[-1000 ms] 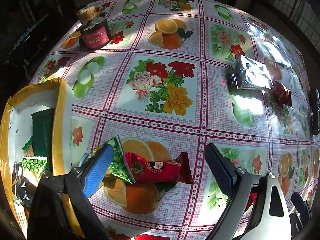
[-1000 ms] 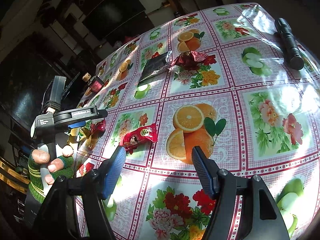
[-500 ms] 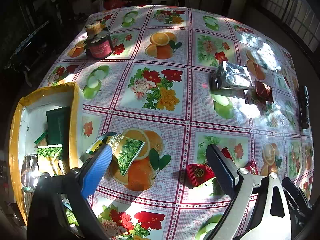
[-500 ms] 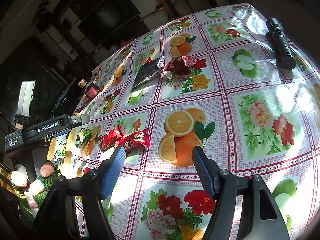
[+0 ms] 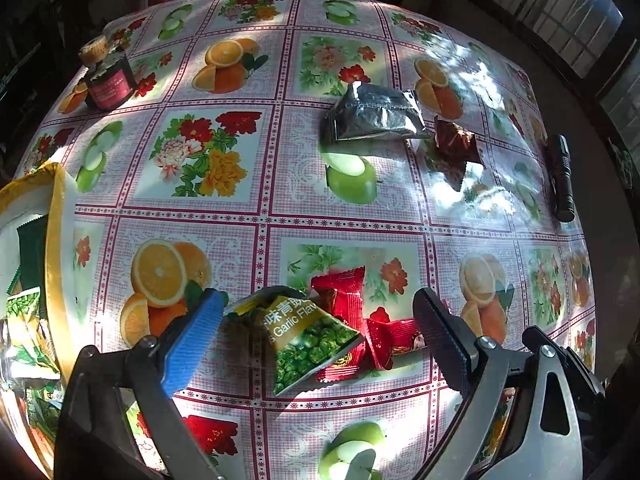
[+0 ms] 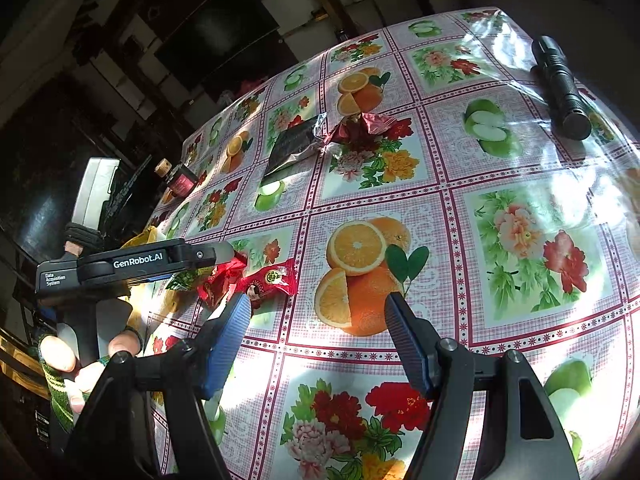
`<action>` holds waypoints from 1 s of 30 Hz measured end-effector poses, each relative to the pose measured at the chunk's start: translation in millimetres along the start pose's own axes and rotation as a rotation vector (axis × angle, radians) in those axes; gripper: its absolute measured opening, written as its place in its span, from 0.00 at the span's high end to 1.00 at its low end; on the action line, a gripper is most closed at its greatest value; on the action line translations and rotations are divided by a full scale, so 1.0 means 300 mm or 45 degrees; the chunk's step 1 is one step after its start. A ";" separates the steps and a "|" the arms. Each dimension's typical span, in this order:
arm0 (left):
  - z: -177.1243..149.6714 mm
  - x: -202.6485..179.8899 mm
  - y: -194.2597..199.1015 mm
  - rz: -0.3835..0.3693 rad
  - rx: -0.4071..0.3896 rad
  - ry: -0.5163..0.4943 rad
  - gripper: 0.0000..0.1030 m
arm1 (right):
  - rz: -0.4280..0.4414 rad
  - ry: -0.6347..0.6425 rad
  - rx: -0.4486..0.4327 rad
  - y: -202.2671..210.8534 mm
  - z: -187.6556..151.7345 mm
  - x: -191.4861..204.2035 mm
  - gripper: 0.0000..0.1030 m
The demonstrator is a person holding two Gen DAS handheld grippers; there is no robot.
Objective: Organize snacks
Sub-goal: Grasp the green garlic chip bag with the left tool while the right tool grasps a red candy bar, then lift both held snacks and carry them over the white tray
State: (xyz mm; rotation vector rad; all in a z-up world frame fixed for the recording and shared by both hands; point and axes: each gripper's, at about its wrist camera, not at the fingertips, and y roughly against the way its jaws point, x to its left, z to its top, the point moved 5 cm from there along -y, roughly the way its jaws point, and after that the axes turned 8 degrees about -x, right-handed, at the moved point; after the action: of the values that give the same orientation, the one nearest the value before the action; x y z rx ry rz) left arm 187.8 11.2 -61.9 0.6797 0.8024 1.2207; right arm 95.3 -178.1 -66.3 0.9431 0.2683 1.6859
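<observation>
My left gripper [image 5: 316,340] hangs open over the flowered tablecloth. Between its wide jaws lie a green garlic-pea packet [image 5: 308,336] and two red candy packets [image 5: 344,292], overlapping; neither pad presses on them. The same red packets [image 6: 272,278] show in the right wrist view beside the left gripper's body [image 6: 120,264], which a hand [image 6: 76,360] holds. At the far left stands a yellow-rimmed box [image 5: 56,240] holding several snack packets. My right gripper [image 6: 320,328] is open above an orange picture, with nothing between its fingers.
Farther back lie a silver foil packet [image 5: 376,114] and a crumpled dark red wrapper [image 5: 456,148]. A black flashlight [image 5: 562,180] rests near the right table edge. A dark jar [image 5: 110,80] with a cork lid stands at the back left.
The left gripper has swung right, away from the box. The green packet, earlier by the blue pad on the orange picture, now lies against the red packets. The right gripper has stayed put.
</observation>
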 end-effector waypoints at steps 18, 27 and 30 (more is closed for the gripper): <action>-0.119 0.031 -0.010 0.068 0.071 -0.196 0.07 | -0.013 0.749 0.196 -0.282 -0.024 0.215 0.73; -0.127 0.005 -0.056 0.088 0.060 -0.173 0.40 | 0.000 0.532 0.159 -0.162 -0.059 0.135 0.83; -0.136 -0.010 -0.026 0.082 0.066 -0.174 0.62 | 0.111 0.342 0.107 -0.087 -0.058 0.108 0.83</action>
State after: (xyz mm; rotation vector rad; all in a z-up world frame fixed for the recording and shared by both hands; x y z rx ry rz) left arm 157.7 7.7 -90.5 0.8274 0.7046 1.2008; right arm 100.2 -135.1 -79.2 0.7975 0.4866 1.8955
